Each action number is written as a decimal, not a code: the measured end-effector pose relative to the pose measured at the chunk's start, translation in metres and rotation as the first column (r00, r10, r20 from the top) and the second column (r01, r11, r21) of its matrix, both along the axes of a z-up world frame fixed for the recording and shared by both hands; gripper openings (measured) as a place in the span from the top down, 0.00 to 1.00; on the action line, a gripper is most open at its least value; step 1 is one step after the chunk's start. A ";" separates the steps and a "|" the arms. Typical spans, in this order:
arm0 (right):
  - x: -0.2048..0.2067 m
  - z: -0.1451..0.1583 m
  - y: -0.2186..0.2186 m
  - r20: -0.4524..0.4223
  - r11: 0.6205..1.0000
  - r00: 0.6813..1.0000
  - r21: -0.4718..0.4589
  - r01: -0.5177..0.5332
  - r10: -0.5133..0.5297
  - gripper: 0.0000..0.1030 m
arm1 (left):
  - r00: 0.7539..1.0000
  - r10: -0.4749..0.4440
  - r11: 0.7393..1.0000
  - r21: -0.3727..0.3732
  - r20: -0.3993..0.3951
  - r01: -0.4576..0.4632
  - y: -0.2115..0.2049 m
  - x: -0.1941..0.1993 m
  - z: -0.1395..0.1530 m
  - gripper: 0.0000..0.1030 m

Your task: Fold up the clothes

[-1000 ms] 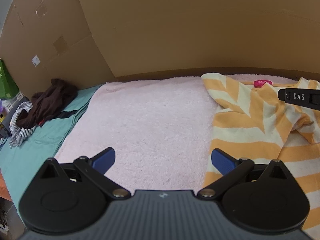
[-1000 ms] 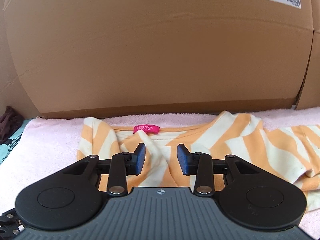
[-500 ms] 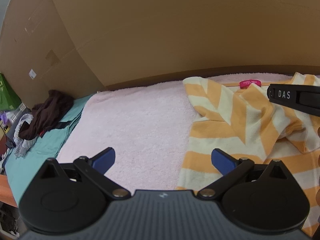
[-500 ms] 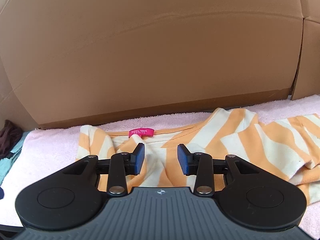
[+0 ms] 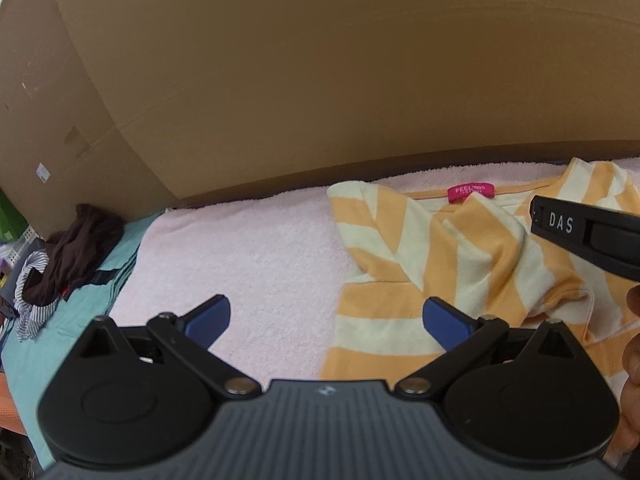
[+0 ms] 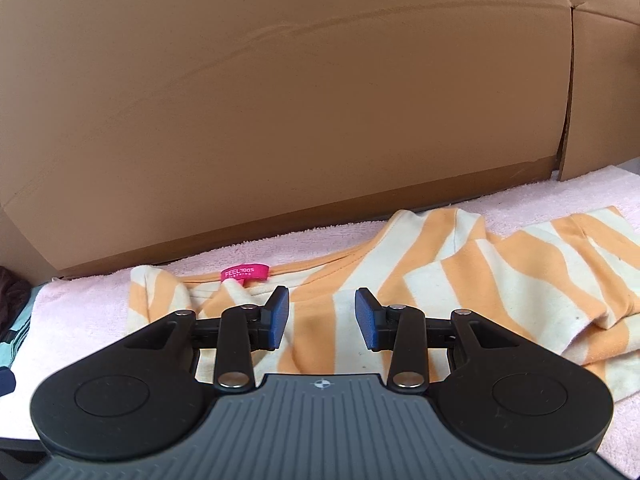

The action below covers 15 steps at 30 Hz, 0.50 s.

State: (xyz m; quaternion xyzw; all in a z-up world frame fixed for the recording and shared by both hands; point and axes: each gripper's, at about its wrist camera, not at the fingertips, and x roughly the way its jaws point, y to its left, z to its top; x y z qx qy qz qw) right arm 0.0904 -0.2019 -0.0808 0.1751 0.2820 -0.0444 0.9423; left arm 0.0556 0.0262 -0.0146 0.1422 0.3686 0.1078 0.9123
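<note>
Orange-striped shirt point(image 6: 460, 280) crumpled on pink towel point(image 5: 248, 248), both grippers open.

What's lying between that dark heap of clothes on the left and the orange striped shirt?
In the left wrist view, only bare pink towel and a strip of teal cloth lie between the dark heap and the striped shirt.

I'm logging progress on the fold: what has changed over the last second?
The left gripper has swung right toward the striped shirt; its right jaw now sits over the shirt's edge. The right gripper edged slightly nearer the collar. Nothing was grasped: both jaws stay open, and the shirt lies as crumpled as before.
</note>
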 end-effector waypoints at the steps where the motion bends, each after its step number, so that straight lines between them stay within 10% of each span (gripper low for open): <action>1: 0.000 0.001 -0.001 0.005 1.000 1.000 -0.006 0.002 -0.002 0.61 | 1.000 -0.009 1.000 -0.003 0.002 0.009 0.001 0.001 -0.001 0.01; 15: 0.004 0.005 -0.003 -0.017 0.956 0.990 -0.263 0.131 -0.140 0.59 | 0.933 -0.319 0.932 -0.122 0.164 0.340 0.041 -0.027 -0.035 0.01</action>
